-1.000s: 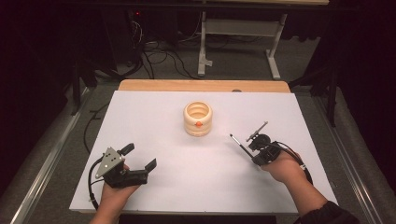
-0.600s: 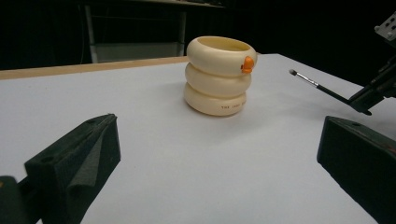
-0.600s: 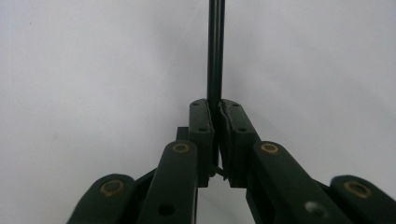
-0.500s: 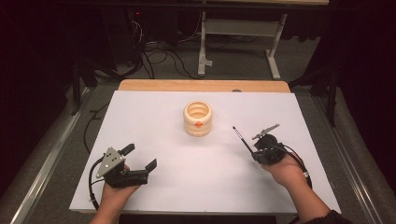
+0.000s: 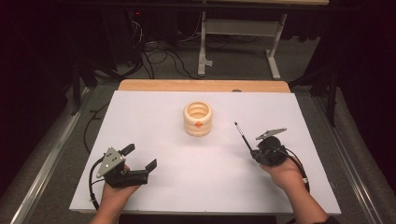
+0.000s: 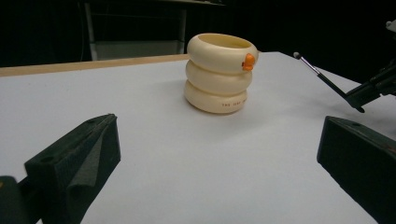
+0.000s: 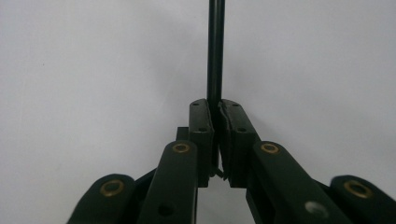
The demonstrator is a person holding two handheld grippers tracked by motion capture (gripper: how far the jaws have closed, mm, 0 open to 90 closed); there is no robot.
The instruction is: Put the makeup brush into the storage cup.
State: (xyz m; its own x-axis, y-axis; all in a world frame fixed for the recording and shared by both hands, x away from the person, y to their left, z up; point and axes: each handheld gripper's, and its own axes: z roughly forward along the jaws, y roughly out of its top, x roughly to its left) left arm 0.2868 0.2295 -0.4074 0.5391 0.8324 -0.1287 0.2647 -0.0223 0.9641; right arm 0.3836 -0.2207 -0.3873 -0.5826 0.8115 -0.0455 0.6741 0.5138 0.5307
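High view: the right tool [image 5: 252, 150], clamped on a slim black brush [image 5: 243, 135], aims its tip toward the cream ring-stacked holder [image 5: 198, 118], which stands ahead and to its left on the white counter [image 5: 154, 116], well apart. The left tool [image 5: 139, 161] rests with jaws wide, holding nothing. Pickup looks done; carrying the brush to the holder and dropping it in appears left.
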